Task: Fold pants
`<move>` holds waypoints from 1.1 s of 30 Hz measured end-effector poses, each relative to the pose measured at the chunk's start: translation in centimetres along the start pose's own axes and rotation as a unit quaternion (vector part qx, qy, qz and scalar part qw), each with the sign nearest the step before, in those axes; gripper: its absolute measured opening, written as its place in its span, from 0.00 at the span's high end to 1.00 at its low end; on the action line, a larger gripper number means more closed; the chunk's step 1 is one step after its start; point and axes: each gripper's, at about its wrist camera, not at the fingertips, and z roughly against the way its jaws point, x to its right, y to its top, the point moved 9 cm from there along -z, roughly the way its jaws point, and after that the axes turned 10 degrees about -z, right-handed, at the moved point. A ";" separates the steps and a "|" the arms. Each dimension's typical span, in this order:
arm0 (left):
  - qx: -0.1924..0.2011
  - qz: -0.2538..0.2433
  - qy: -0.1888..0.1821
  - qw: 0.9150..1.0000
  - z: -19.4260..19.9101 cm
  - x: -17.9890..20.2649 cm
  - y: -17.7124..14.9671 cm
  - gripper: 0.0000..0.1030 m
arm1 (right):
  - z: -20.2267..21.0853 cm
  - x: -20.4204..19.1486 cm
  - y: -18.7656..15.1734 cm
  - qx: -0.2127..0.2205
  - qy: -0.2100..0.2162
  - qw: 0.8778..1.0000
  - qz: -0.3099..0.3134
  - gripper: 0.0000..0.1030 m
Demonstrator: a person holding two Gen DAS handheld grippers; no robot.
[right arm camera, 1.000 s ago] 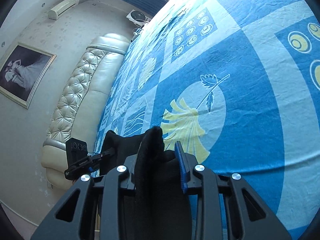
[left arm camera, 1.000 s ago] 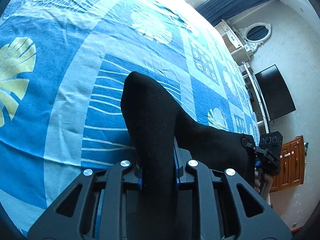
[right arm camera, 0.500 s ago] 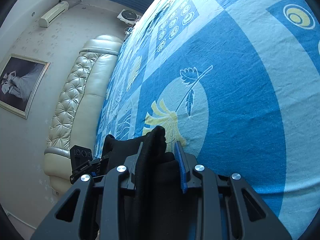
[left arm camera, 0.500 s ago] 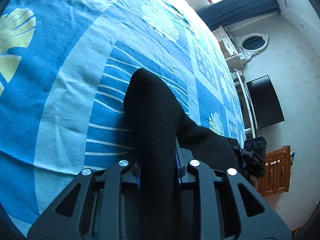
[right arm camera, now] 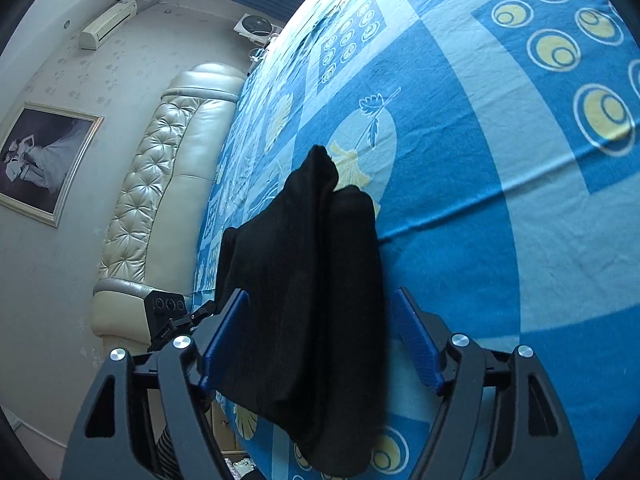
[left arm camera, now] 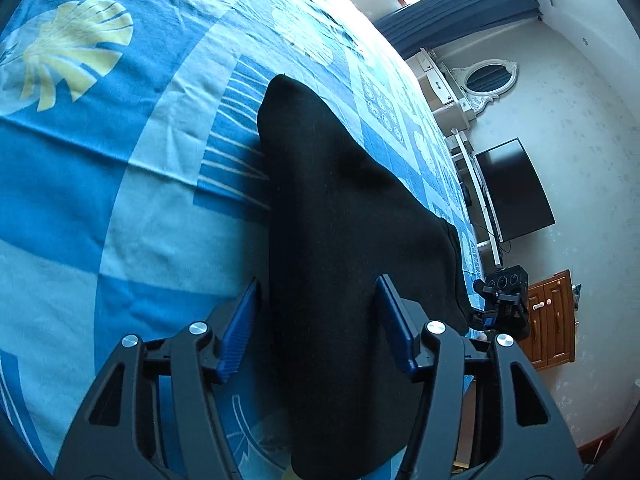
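The black pants (left arm camera: 340,240) lie on the blue patterned bed sheet (left arm camera: 100,184), folded over themselves near the bed's near edge. My left gripper (left arm camera: 316,308) is open, its blue pads apart on either side of the cloth. The pants also show in the right wrist view (right arm camera: 312,280) as a thick doubled fold. My right gripper (right arm camera: 320,328) is open too, jaws spread around the fold without pinching it. Each gripper shows in the other's view: the right one (left arm camera: 500,300) at the pants' far end, the left one (right arm camera: 168,316) beside the headboard.
A padded cream headboard (right arm camera: 160,200) and a framed picture (right arm camera: 40,160) lie left in the right wrist view. A black TV (left arm camera: 516,192), a white dresser with oval mirror (left arm camera: 488,80) and a wooden cabinet (left arm camera: 552,320) stand beyond the bed.
Both grippers were shut on the black pants; now both have opened and let the cloth go. The pants have settled flatter on the sheet.
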 end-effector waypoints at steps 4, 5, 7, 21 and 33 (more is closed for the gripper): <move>0.017 0.012 -0.009 1.000 1.9 1.1 -3.1 0.16 | 1.6 0.9 -2.6 0.010 0.009 1.000 -0.010 0.27; 0.020 0.017 -0.015 1.000 2.2 1.2 -3.6 0.15 | 1.7 1.0 -3.1 0.012 0.012 1.000 -0.012 0.25; 0.024 0.027 -0.024 0.999 2.5 1.0 -4.3 0.12 | 1.7 1.1 -3.8 0.014 0.015 1.000 -0.015 0.24; 0.023 0.036 -0.066 0.997 0.9 1.9 -5.0 0.11 | -1.9 -0.9 -4.4 -0.005 0.027 1.000 -0.015 0.17; -0.013 0.030 -0.004 0.999 -0.2 2.1 -6.3 0.63 | -2.9 0.4 -4.4 -0.010 0.009 0.999 -0.037 0.63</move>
